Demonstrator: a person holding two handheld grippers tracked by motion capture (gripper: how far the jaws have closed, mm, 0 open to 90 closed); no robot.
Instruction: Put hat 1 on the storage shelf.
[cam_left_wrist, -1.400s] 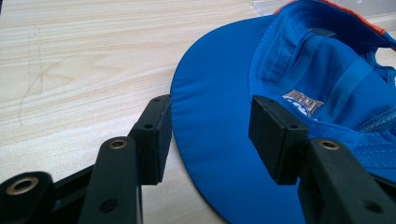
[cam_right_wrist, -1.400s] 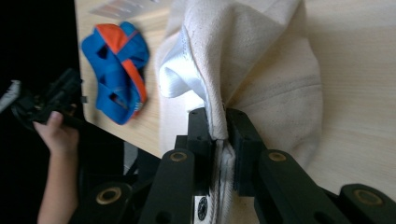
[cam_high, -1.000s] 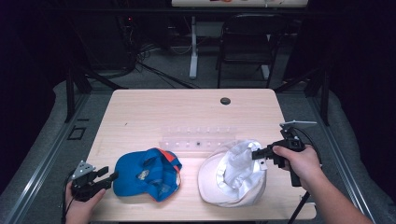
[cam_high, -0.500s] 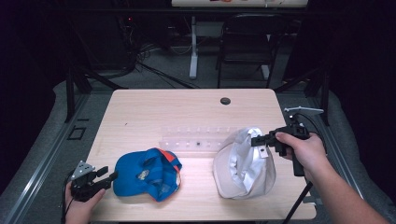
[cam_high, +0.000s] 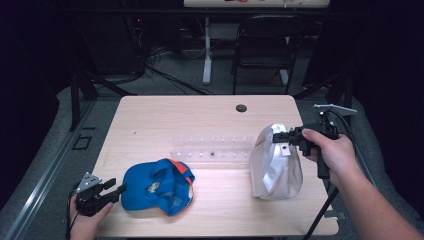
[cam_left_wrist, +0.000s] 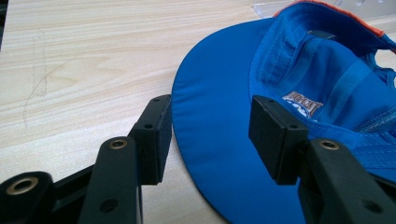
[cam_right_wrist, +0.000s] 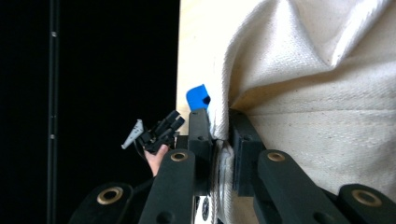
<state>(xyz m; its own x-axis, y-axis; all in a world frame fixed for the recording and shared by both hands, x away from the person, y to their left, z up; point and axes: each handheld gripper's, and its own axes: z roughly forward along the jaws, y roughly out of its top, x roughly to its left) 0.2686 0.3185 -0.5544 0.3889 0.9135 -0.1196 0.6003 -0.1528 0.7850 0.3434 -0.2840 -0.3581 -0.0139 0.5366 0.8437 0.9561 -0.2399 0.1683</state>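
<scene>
Right tongs (cam_high: 276, 136) pinch the white cap (cam_high: 276, 165) by its fabric, cap hanging at the table's (cam_high: 165, 120) right side, bottom edge touching it. Left tongs (cam_high: 119, 187) stand wide at near left, jaws either side of the blue cap's (cam_high: 157, 186) brim without pressing.

A light wooden table (cam_high: 150, 125) carries a blue cap (cam_high: 157, 186) and a clear tray (cam_high: 212, 147).

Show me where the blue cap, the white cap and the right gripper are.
blue cap (cam_high: 150, 186): high view, on its blue crown.
white cap (cam_high: 275, 165): high view, on the hanging cloth body.
right gripper (cam_high: 278, 136): high view, at the jaw tips pinching the cap's top edge.
</scene>
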